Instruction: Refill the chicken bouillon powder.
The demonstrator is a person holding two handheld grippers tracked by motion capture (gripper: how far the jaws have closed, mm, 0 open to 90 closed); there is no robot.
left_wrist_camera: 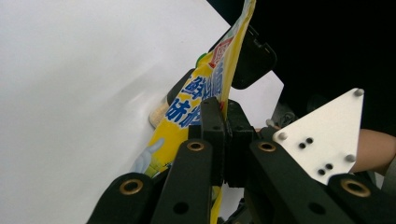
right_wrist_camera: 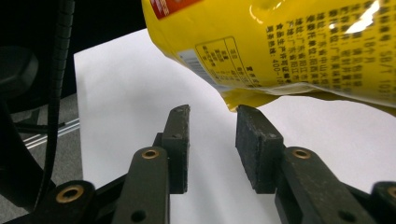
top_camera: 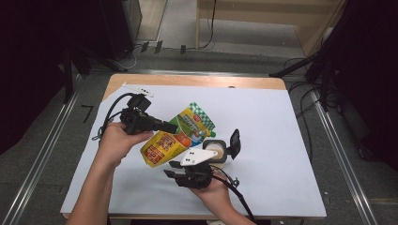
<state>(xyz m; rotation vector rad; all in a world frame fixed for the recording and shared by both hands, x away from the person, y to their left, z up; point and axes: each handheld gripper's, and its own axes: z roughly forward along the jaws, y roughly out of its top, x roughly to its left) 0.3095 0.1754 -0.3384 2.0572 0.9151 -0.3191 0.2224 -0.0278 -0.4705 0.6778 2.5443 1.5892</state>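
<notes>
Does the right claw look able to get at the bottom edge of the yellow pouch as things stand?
Probably yes. The right claw stands open just under the yellow pouch, whose lower corner hangs right above one pad, with nothing between. The left claw holds the pouch up off the white sheet.

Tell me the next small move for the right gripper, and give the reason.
Probably raise the right gripper slightly and close it on the lower corner of the yellow pouch. Its jaws stand apart with nothing between them, just under that corner, while the left gripper holds the pouch clamped above the white sheet. A second grip would likely steady it beside the open container.
</notes>
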